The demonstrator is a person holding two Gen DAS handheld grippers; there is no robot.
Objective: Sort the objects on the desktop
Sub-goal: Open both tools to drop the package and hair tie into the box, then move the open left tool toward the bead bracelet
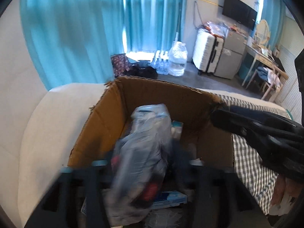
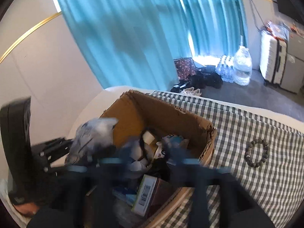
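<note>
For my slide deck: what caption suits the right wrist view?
Open brown cardboard box of clutter on a grey checked cloth, a grey beaded bracelet beside it.

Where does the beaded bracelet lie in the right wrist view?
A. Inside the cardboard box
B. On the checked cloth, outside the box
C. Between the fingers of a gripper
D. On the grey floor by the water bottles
B: the beaded bracelet lies flat on the checked cloth, apart from the cardboard box and clear of both grippers.
</note>
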